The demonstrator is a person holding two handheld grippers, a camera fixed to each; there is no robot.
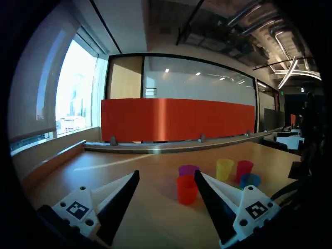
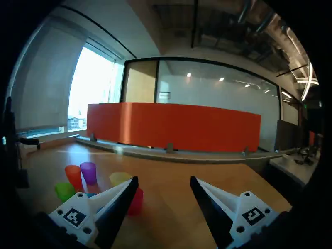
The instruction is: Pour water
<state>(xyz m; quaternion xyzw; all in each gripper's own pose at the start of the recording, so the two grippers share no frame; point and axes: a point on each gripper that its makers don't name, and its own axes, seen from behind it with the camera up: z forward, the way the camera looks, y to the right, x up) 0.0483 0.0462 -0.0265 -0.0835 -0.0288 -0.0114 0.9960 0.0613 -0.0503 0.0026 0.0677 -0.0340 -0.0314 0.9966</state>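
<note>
The left tool [image 1: 166,173] hangs released over a light wooden table [image 1: 157,226]. Its two white-and-black fingers are spread wide and clamp nothing. In the left gripper view a translucent orange plastic cup [image 1: 186,189] stands at lower centre, in the gap and just beside the finger on the right of the frame (whether it touches that finger I cannot tell). Directly behind it stands a purple plastic cup [image 1: 189,169]. To the right of centre are a yellow plastic cup [image 1: 224,169] and a red plastic cup [image 1: 244,168], with a blue plastic cup [image 1: 250,180] just in front of the red one. All of them stand upright on the table.

The right tool [image 2: 164,179] is likewise released, its fingers apart and gripping nothing. In the right gripper view the cups sit at lower left. The orange plastic cup [image 2: 74,175] and the purple plastic cup [image 2: 88,172] stand side by side, and a green plastic cup [image 2: 64,191] stands in front of them towards the left edge. The yellow plastic cup [image 2: 119,178] shows just above the tip of the finger on the left of the frame, and the red plastic cup [image 2: 136,202] is partly hidden behind that finger.

A long orange partition panel [image 1: 178,119] runs across the middle of both views at the far edge of the table. A bright window [image 1: 74,95] fills the upper left.
</note>
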